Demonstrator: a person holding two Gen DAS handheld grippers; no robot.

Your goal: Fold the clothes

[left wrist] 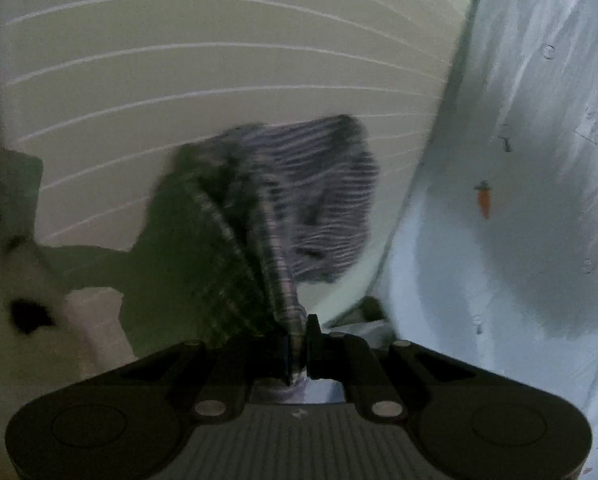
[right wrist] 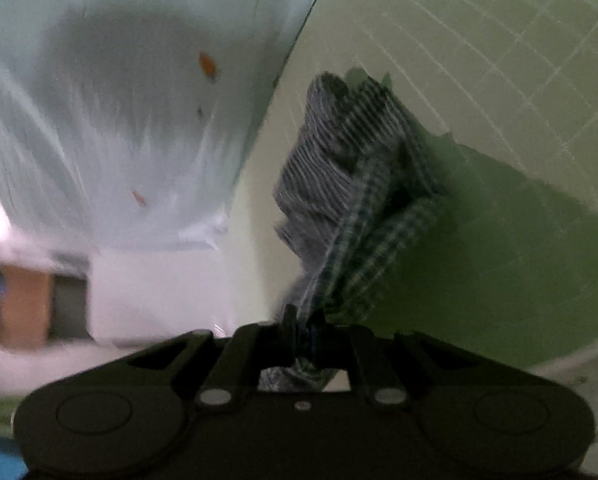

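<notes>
A dark garment with thin white stripes (left wrist: 319,196) hangs bunched in the air over a pale green mat with a white grid. My left gripper (left wrist: 299,344) is shut on one pinched edge of it, the cloth running up from between the pads. In the right wrist view the same striped garment (right wrist: 339,176) dangles in folds, and my right gripper (right wrist: 303,332) is shut on another edge of it. Both views are blurred by motion. The garment's shadow falls on the mat behind it.
A light blue sheet with small orange carrot prints (left wrist: 519,200) lies beside the green gridded mat (left wrist: 179,80); the blue sheet (right wrist: 119,120) fills the left of the right wrist view. A white block (right wrist: 159,292) and a brown piece of furniture (right wrist: 23,304) stand at lower left there.
</notes>
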